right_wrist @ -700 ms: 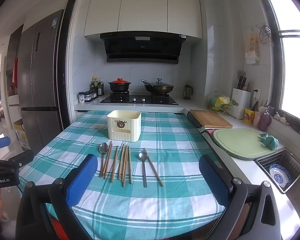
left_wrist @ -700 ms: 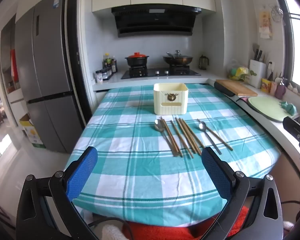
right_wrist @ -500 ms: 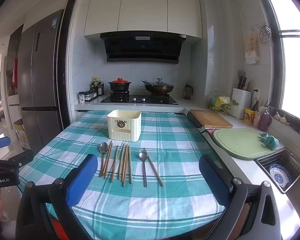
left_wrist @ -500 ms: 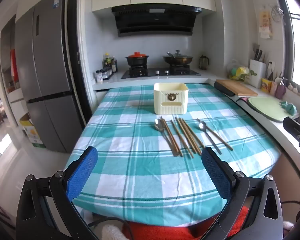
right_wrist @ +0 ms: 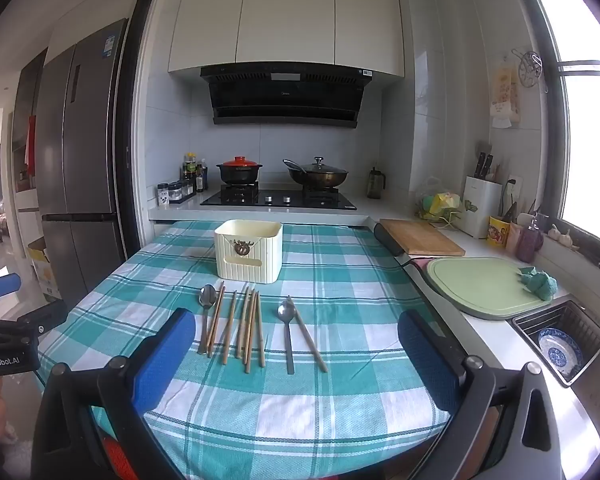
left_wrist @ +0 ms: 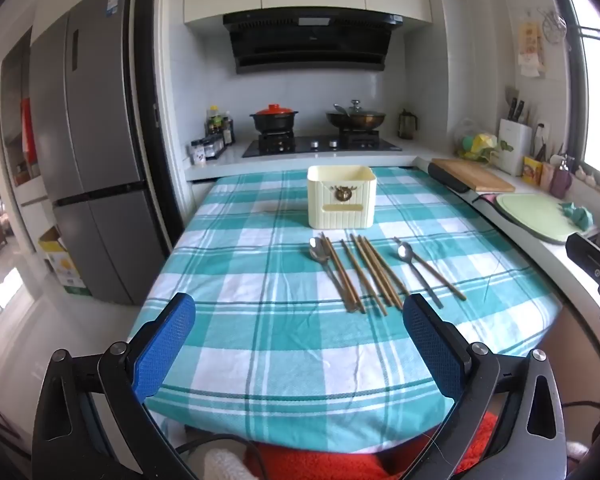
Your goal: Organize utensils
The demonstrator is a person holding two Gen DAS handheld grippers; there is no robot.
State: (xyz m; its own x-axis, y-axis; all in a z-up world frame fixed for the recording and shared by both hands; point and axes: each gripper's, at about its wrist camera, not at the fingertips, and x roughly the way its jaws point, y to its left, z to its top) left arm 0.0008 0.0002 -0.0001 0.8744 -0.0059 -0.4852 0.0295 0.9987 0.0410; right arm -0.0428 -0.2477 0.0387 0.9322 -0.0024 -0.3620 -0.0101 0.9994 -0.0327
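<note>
1. Nothing is picked up yet — the left gripper (left_wrist: 298,328) and right gripper (right_wrist: 296,344) both hang near the table's near edge, jaws spread wide and empty.
2. Chopsticks (right_wrist: 248,328) and two spoons (right_wrist: 207,300) lie in a row just near of the cream holder (right_wrist: 249,251).
3. Next, probably: reach forward, pinch one utensil, drop it into the holder.
4. Only the right view shows the sink (right_wrist: 560,344) — with a blue bowl inside.

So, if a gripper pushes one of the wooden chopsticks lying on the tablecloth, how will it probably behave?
The chopsticks look thin and stiff, so one would likely slide or roll sideways and not bend. They lie close together, so a push probably knocks the neighbours and the spoon beside them. Lying flat on the soft tablecloth, one may be hard to pinch.
</note>
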